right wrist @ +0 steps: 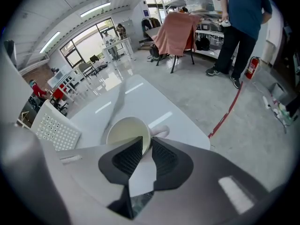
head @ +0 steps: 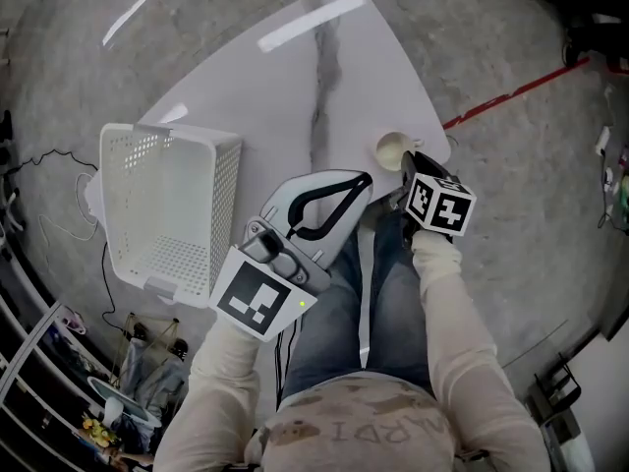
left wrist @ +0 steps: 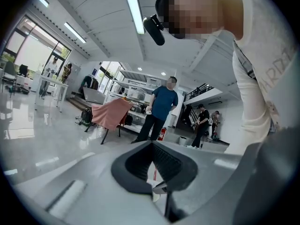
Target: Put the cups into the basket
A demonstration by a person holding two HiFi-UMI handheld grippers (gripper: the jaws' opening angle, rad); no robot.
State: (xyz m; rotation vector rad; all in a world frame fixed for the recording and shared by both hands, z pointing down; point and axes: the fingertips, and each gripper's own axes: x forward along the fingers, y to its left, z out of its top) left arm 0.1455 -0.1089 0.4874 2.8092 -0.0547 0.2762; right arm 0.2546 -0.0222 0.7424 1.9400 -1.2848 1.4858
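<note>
Right gripper (right wrist: 146, 143) nipped on wall of the one cup (right wrist: 125, 128) in view, one jaw inside its rim, at table (head: 295, 87) edge; left gripper (left wrist: 151, 144) closed on nothing; basket (head: 226, 195) just left of it apparently bare, so nothing stowed yet, whole transfer pending.

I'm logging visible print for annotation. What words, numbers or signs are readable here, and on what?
"ARD": on the person's shirt, upside down in the head view; further letters unclear.
Square markers: black-and-white patterns only, no letters.
Cup and basket: no print visible.
Background shelving: too small to read.
</note>
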